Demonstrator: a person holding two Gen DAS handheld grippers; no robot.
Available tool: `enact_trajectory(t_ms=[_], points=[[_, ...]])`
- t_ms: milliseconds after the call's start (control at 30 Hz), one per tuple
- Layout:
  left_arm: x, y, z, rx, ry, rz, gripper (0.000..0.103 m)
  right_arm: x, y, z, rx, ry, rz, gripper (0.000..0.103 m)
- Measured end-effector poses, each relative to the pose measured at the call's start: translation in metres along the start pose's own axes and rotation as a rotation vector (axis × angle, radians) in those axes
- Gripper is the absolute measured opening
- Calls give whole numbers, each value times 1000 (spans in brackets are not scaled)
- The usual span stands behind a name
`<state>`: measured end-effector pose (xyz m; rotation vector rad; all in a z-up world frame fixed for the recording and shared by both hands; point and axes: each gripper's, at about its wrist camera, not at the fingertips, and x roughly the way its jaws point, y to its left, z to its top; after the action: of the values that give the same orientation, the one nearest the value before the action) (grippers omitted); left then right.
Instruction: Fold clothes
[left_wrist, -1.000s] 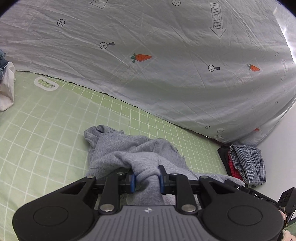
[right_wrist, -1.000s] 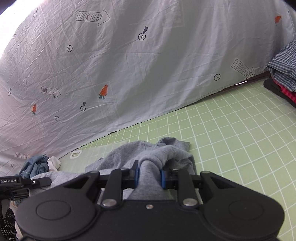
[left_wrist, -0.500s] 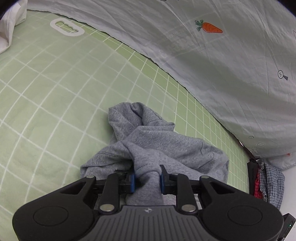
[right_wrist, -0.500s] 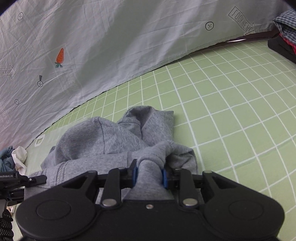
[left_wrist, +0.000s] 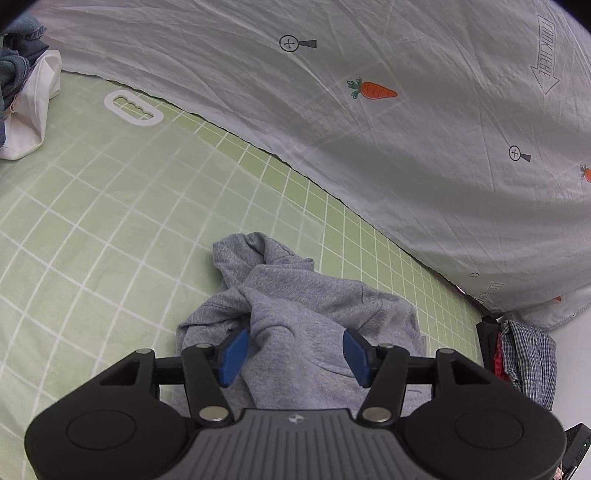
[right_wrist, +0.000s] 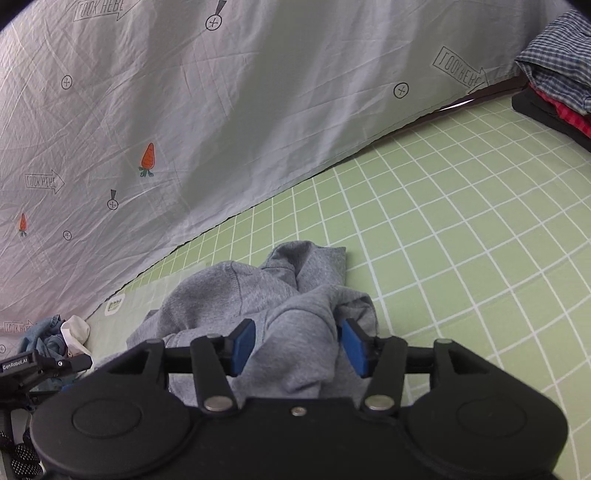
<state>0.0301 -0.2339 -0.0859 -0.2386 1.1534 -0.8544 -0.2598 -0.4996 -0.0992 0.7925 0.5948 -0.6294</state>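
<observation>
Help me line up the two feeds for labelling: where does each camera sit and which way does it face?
Left wrist: on the left gripper, facing along its open jaws over the grey hoodie toward the carrot-print sheet.
Right wrist: on the right gripper, jaws open, facing the same way.
Shared: hoodie, green grid mat, sheet, checked clothes pile.

Staged garment-folding station rather than a lived-in room — green gridded mat (left_wrist: 110, 229) as work surface, backed by a draped sheet (left_wrist: 406, 147) printed with carrots and "LOOK HERE" arrows. Clothing piles at both ends — denim and white (left_wrist: 26, 92), checked and red (right_wrist: 554, 74).
</observation>
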Motion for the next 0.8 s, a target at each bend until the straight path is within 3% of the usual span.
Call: enact_trajectory(t_ms=[200, 267, 333, 367, 400, 467, 667, 733, 767, 800], points=[[9, 4, -22, 10, 61, 0, 57, -2, 0, -18, 1, 29, 5, 53], [15, 6, -23, 12, 66, -4, 57, -2, 0, -24, 2, 38, 6, 49], [21, 9, -23, 4, 74, -1, 39, -1, 1, -24, 1, 39, 10, 29], [22, 11, -21, -4, 81, -3, 16, 2, 2, -17, 0, 28, 15, 23], [24, 13, -19, -11, 87, -6, 14, 5, 4, -9, -1, 18, 20, 10], [20, 13, -12, -35, 77, -46, 12, 10, 7, 6, -4, -3, 29, 8], [27, 11, 35, -156, 18, -136, 12, 27, 16, 51, -12, -66, 56, 8], [29, 11, 58, -209, -37, -134, 23, 33, 20, 66, -14, -87, 65, 9], [28, 11, 67, -226, -60, -125, 34, 36, 21, 74, -16, -97, 70, 10], [26, 11, 76, -240, -82, -116, 41, 38, 23, 81, -17, -108, 75, 15]])
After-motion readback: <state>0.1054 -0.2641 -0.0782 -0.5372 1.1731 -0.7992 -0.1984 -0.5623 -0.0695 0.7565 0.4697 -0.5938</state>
